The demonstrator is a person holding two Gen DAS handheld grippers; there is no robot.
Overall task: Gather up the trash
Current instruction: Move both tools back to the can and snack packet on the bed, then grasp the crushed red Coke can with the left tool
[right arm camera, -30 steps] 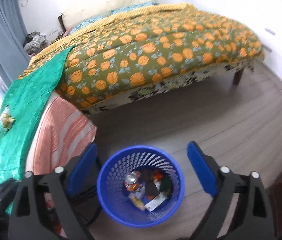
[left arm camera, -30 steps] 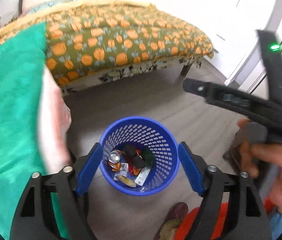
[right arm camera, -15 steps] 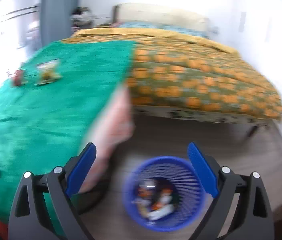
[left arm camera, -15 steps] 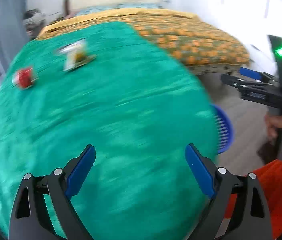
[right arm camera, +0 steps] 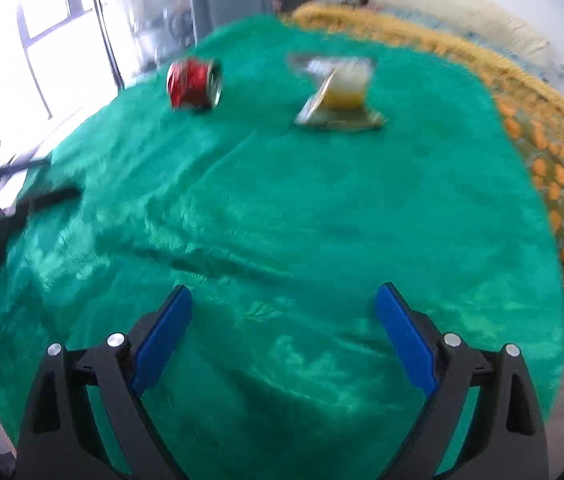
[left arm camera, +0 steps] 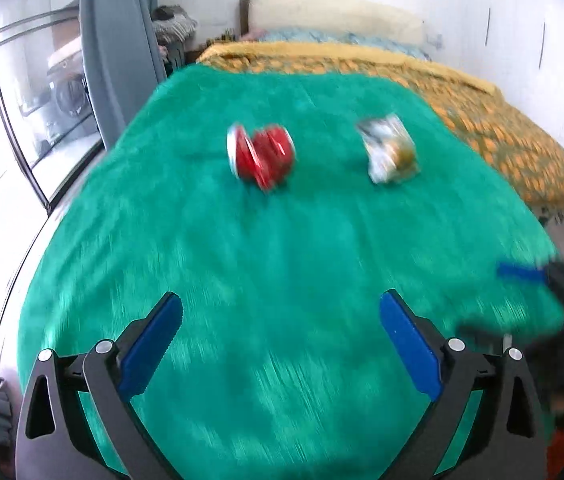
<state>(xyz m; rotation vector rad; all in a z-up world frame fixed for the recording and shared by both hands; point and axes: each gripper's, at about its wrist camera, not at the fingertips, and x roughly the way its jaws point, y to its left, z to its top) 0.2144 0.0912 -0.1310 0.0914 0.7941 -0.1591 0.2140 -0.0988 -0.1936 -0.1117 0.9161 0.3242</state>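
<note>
Nearest the cameras, the left gripper (left arm camera: 281, 324) is hanging over the green cloth (left arm camera: 282, 280) with its blue pads (left arm camera: 150, 344) spread wide and nothing between them. The right gripper (right arm camera: 283, 318) is doing the same over the same cloth, jaws fully apart and carrying nothing. Both are sitting well short of the trash, which is lying further along the cloth.

Two pieces of trash are resting on the cloth, near each other but apart. The crushed red can (left arm camera: 261, 155) is lying on its side at the left. In the right wrist view its round silver end is facing right, toward the wrapper; in the left wrist view a rim is showing at the left, so its long axis is running roughly across the view, parallel to the line between the pads. Motion blur is preventing a finer reading. The crumpled snack wrapper (left arm camera: 389, 148) is lying to the right of the can, partly folded upward; its orientation is unclear.

Beyond the cloth, the orange-patterned bedspread (left arm camera: 502, 132) is stretching away to the right.

Judged progress: no bin is in view here, so what is already collected cannot be told. At least these two items are waiting to be picked up, so the work is not finished
</note>
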